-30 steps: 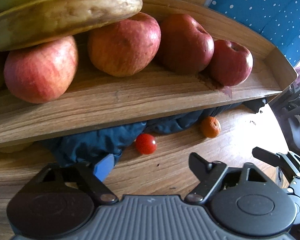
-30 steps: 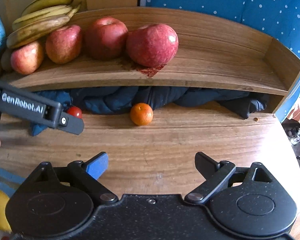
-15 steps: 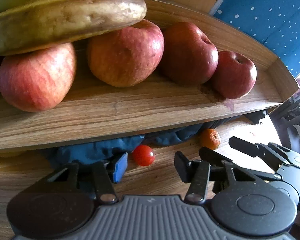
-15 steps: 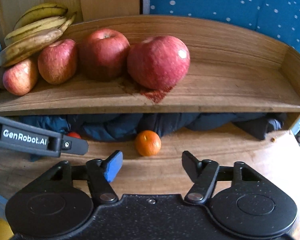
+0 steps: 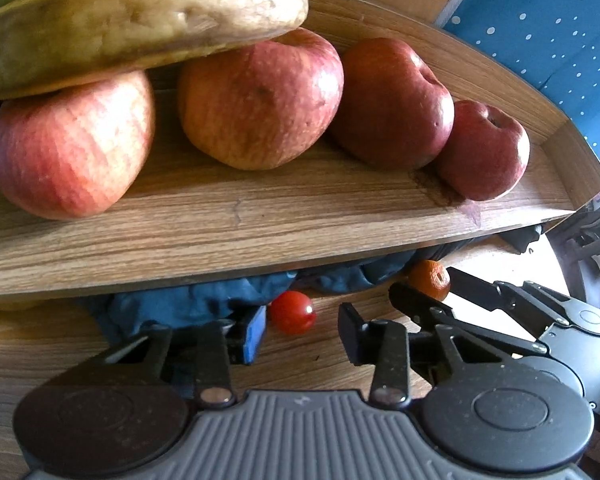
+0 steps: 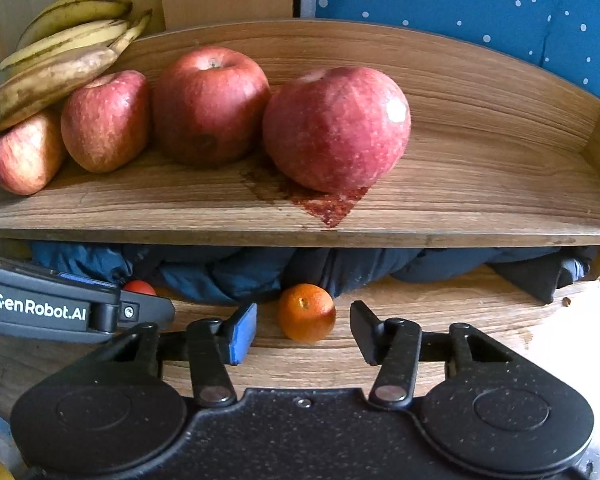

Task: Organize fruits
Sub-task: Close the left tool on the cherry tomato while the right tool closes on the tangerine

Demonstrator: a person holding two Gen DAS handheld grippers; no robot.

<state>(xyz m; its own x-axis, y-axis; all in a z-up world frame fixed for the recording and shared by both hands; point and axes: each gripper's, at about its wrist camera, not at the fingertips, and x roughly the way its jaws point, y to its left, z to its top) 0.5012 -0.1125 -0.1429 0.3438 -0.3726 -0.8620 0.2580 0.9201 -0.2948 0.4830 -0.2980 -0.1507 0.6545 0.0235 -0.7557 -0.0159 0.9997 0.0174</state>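
Both jaw sets have just been narrowing but are not yet seated: cherry tomato [image 5: 292, 312] is framed just ahead of left gripper [image 5: 302, 332], mandarin [image 6: 306, 312] between right gripper [image 6: 303, 330] pads; thin-skinned, squashy, rollable, so light pressure across widest girth is advised.

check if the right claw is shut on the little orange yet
Not yet: the right claw is open. Its jaws have just been closing, and the orange sits between them with gaps on both sides.
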